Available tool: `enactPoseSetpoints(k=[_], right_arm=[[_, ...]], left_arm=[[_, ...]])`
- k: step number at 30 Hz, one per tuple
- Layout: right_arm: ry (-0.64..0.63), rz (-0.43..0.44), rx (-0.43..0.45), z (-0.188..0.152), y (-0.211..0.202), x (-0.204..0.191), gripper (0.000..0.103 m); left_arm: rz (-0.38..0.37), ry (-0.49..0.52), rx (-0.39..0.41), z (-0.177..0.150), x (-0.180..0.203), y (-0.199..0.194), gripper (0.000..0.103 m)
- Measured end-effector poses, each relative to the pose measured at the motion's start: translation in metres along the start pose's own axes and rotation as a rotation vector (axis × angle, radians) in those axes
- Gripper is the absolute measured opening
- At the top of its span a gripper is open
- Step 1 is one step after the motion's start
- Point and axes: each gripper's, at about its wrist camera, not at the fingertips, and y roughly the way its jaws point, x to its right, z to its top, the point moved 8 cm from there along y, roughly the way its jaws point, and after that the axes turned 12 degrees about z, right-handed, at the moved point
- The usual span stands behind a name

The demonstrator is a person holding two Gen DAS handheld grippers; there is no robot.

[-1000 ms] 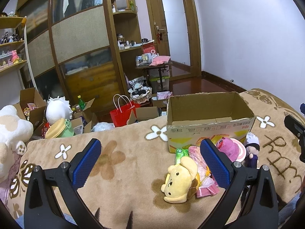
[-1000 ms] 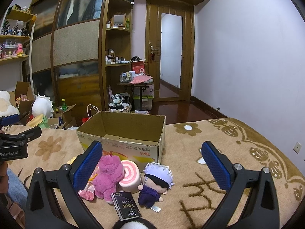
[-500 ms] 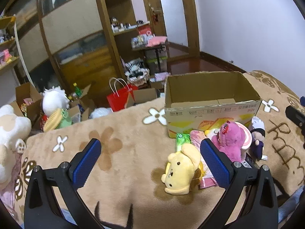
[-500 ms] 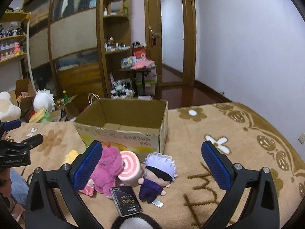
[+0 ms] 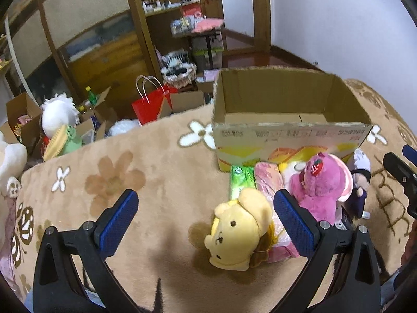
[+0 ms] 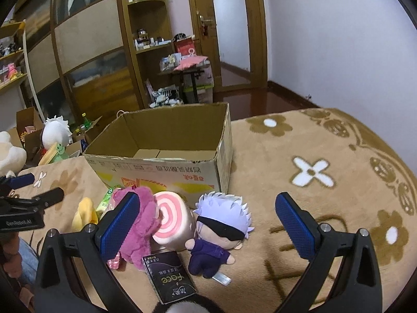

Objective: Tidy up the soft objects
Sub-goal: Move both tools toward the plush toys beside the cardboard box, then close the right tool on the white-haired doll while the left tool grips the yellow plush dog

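An open, empty cardboard box (image 5: 286, 133) (image 6: 161, 169) stands on the tan flowered blanket (image 5: 146, 172). In front of it lie a yellow dog plush (image 5: 239, 232) (image 6: 83, 214), a pink bear plush (image 5: 320, 185) (image 6: 140, 224), a pink-and-white swirl roll plush (image 6: 173, 219) and a white-haired blindfolded doll (image 6: 221, 229) (image 5: 361, 172). My left gripper (image 5: 206, 221) is open above the blanket, the yellow dog just inside its right finger. My right gripper (image 6: 206, 221) is open over the roll and the doll.
A black "Face" pack (image 6: 169, 281), a green packet (image 5: 239, 180) and pink packets (image 5: 268, 182) lie among the plushes. Beyond the blanket's far edge are a red bag (image 5: 149, 104), boxes, a white plush (image 5: 58, 113) and wooden cabinets.
Both grippers have tilted down and moved closer to the plushes, which now sit larger and lower in view. Both stay open.
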Motion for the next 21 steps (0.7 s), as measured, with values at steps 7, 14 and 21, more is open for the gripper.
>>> enactPoseSetpoints(k=[7, 14, 21], right_arm=[[0.052, 0.014, -0.055, -0.013, 0.025, 0.011, 0.103], [0.114, 0.011, -0.111, -0.027, 0.044, 0.027, 0.103], [0.146, 0.016, -0.136, -0.034, 0.055, 0.034, 0.103]], left_arm=[[-0.014, 0.018, -0.107, -0.013, 0.012, 0.027, 0.102], [-0.030, 0.042, -0.166, -0.024, 0.022, 0.041, 0.102], [-0.050, 0.054, -0.202, -0.030, 0.028, 0.049, 0.102]])
